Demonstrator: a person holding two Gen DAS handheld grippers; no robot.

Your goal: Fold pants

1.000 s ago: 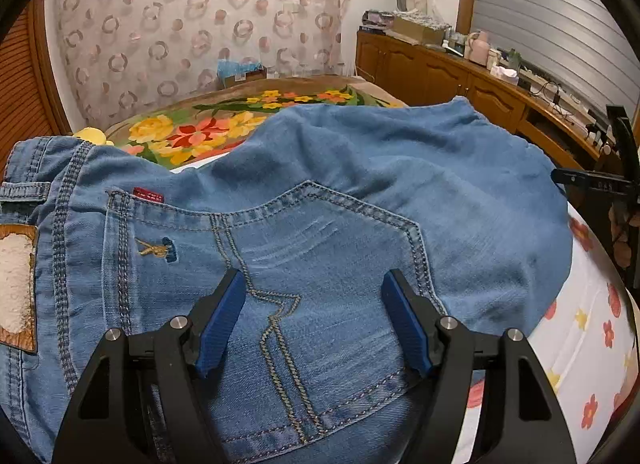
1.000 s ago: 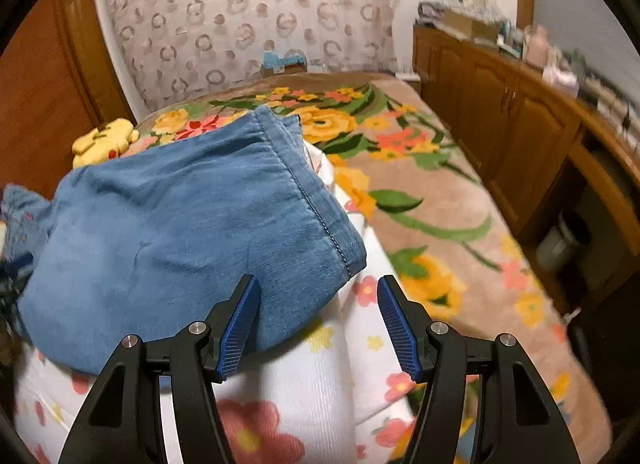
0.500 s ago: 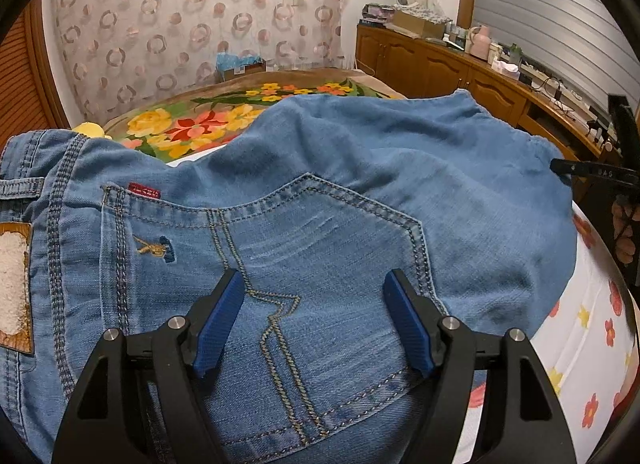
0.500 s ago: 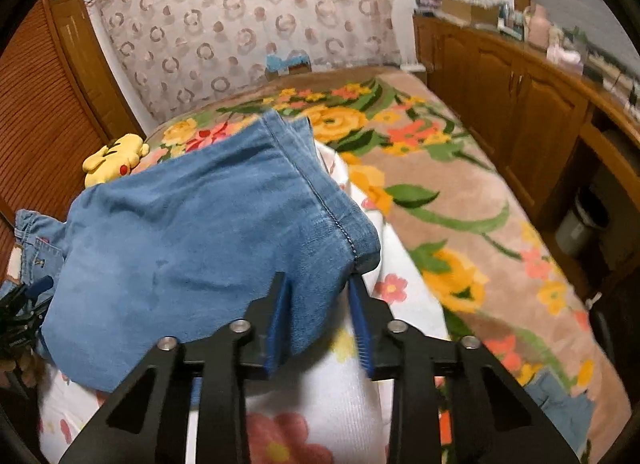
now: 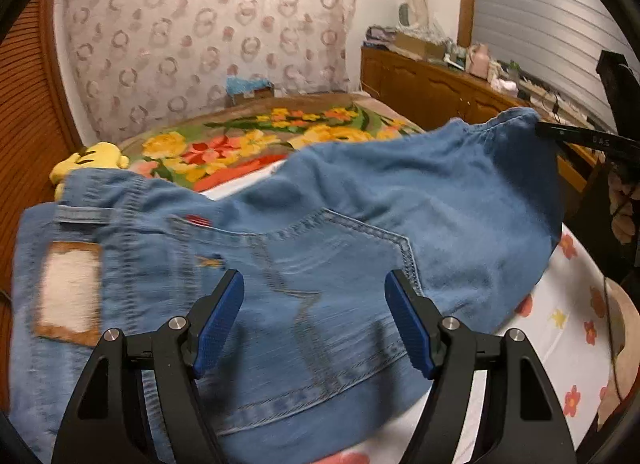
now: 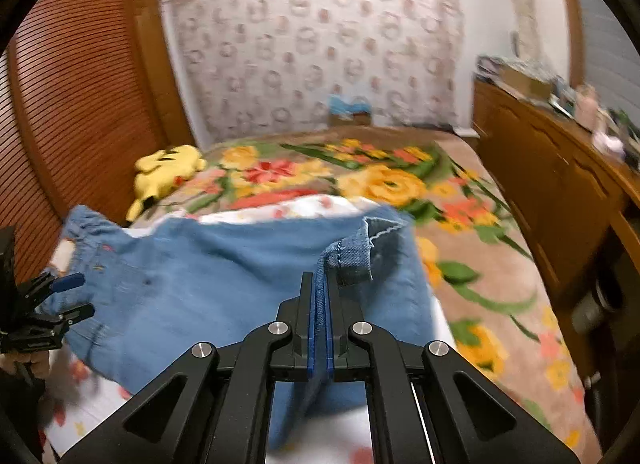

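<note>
The right tool (image 6: 319,304) has just closed and clamps the pants (image 6: 224,276) hem. The left tool (image 5: 314,318) stands apart above the back pocket (image 5: 320,264).

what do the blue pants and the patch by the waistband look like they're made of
The blue pants look like soft, light-washed denim: woven matte surface, tan contrast stitching round the back pocket, a turned hem. The rectangular waistband patch looks like brown leather or imitation leather with a pale centre; blur leaves that open.

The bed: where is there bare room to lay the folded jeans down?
Free: the floral blanket beyond the blue denim jeans, between the yellow plush toy and the wooden cabinets. Some white flowered sheet shows right of the jeans. The wooden cabinets' top looks cluttered.
</note>
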